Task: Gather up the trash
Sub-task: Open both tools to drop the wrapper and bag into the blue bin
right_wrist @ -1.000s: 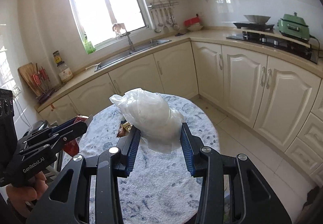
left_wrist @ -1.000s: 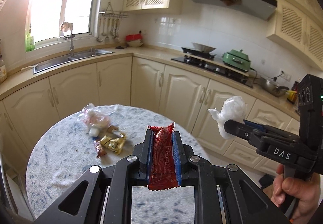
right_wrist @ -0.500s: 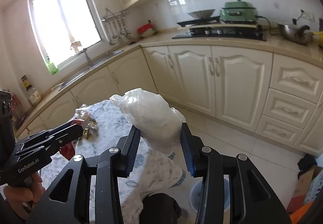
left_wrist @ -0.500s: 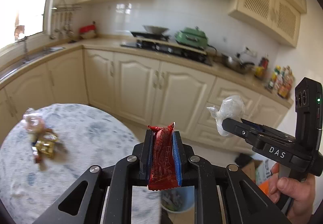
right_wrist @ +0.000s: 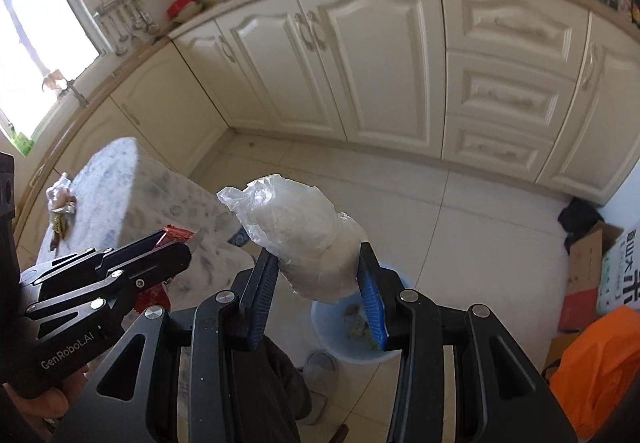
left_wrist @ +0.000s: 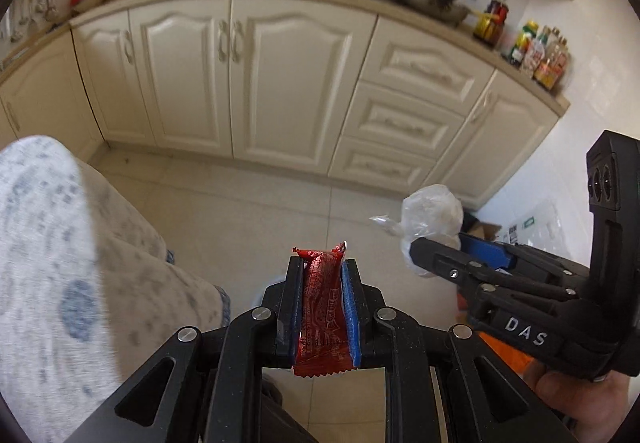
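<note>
My left gripper (left_wrist: pixel 319 267) is shut on a red snack wrapper (left_wrist: pixel 322 307), held upright over the floor; it also shows in the right wrist view (right_wrist: pixel 176 243). My right gripper (right_wrist: pixel 316 263) is shut on a crumpled clear plastic bag (right_wrist: pixel 296 227), also seen at right in the left wrist view (left_wrist: pixel 432 217). A light blue trash bin (right_wrist: pixel 340 327) with some waste stands on the floor below the right gripper. More wrappers (right_wrist: pixel 60 203) lie on the round table (right_wrist: pixel 132 187).
Cream kitchen cabinets (left_wrist: pixel 256 71) run along the far wall with a stove and pans on the counter. An orange bag (right_wrist: pixel 600 355) and cardboard boxes (right_wrist: pixel 588 263) sit on the floor at right. A slipper (right_wrist: pixel 320 371) lies near the bin.
Both grippers have swung right and tilted down, away from the table, toward the floor. The bin is now in fuller view under the right gripper. Both grips are unchanged.
</note>
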Tool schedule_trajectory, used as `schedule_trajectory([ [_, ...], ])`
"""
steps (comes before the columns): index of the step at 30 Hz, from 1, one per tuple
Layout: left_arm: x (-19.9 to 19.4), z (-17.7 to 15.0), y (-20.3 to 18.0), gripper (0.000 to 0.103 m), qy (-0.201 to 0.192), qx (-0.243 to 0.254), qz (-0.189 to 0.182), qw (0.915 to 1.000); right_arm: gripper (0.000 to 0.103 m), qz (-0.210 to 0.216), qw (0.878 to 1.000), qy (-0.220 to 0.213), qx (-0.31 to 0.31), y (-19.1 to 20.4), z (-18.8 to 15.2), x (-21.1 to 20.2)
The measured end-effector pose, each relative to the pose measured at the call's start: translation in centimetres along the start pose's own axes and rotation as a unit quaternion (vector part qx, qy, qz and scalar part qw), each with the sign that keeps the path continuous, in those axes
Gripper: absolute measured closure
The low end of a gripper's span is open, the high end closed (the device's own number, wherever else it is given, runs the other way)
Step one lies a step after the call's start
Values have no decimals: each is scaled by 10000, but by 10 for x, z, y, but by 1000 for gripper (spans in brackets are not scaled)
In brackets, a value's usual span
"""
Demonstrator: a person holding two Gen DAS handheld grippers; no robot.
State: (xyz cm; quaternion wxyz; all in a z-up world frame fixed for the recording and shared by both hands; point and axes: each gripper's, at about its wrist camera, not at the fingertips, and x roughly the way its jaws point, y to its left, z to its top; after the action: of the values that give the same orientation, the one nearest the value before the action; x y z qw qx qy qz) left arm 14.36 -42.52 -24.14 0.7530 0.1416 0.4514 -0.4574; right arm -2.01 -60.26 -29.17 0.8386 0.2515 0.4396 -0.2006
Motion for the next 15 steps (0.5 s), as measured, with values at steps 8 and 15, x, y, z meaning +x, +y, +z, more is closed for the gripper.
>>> schedule_trajectory([
  [8, 74, 45, 15, 83, 655, -64, 79, 9978, 60, -68, 9970, 655, 416, -28, -10, 57],
  [15, 100, 66, 7, 15, 673, 172, 515, 9963, 33, -204, 9932, 864, 752, -44, -15, 74],
])
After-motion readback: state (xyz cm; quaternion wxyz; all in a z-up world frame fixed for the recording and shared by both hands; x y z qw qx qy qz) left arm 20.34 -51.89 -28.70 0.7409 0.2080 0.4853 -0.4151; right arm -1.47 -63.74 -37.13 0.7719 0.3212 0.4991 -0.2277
